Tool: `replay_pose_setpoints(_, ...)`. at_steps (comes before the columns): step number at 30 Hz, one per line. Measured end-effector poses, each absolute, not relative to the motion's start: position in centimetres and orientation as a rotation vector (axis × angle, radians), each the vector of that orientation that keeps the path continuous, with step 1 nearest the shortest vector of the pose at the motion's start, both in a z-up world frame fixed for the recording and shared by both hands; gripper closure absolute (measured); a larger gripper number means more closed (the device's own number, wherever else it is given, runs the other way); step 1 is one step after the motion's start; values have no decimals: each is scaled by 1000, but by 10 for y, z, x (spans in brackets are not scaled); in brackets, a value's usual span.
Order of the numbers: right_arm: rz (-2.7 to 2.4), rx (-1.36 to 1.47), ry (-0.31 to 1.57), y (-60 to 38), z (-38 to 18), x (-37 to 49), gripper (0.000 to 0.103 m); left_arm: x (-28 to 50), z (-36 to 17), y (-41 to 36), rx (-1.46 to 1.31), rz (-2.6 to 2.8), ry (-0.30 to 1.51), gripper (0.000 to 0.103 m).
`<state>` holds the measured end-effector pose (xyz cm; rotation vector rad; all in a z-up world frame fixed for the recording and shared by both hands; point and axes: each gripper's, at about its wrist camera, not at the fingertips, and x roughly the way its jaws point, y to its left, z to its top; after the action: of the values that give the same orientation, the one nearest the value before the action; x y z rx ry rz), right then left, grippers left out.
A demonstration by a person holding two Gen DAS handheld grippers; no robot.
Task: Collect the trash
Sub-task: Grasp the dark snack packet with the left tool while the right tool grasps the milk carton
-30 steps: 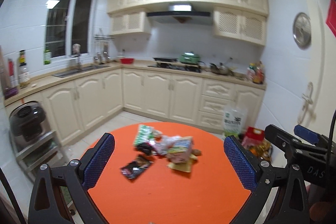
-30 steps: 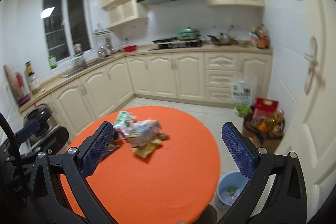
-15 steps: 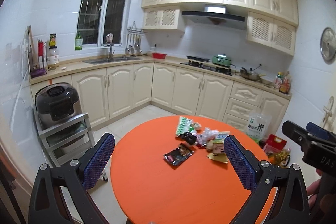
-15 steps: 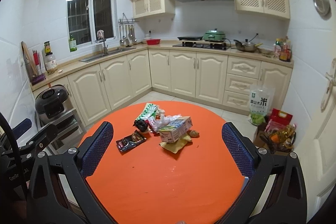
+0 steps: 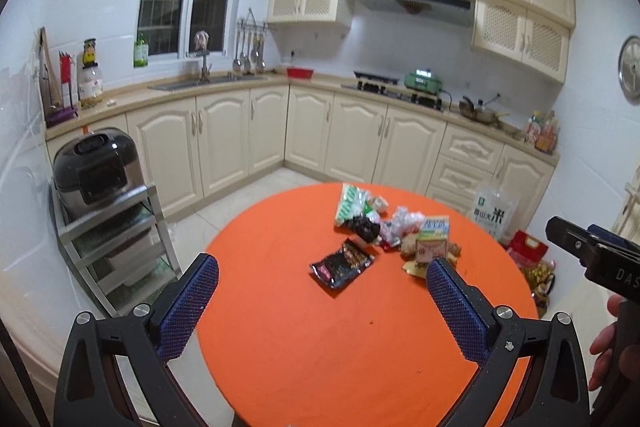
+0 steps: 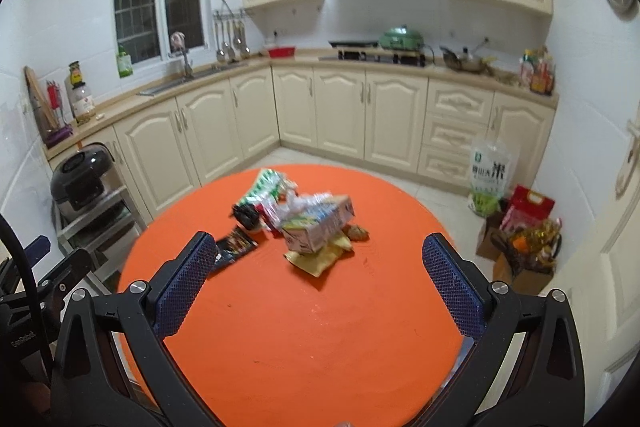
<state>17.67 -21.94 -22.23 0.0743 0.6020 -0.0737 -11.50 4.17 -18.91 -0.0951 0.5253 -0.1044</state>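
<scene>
both grippers hover above the round orange table (image 5: 320, 347), fingers spread wide and holding nothing: the left gripper (image 5: 322, 291) at lower centre of its view, the right gripper (image 6: 320, 273) likewise. the trash pile (image 6: 298, 217) lies mid-frame on the table, a dark wrapper (image 5: 341, 263) just beside it.

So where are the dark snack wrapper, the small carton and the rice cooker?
dark snack wrapper (image 5: 341, 264), left wrist view, middle.
small carton (image 6: 320, 223), right wrist view, side panel.
rice cooker (image 5: 96, 171), left wrist view, front.
</scene>
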Motion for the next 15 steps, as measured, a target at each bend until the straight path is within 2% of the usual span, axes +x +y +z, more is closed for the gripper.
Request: replay_pose_setpoints(15, -72, 92, 792, -230, -295, 255, 0, 41, -231, 23, -41, -154, 735, 1)
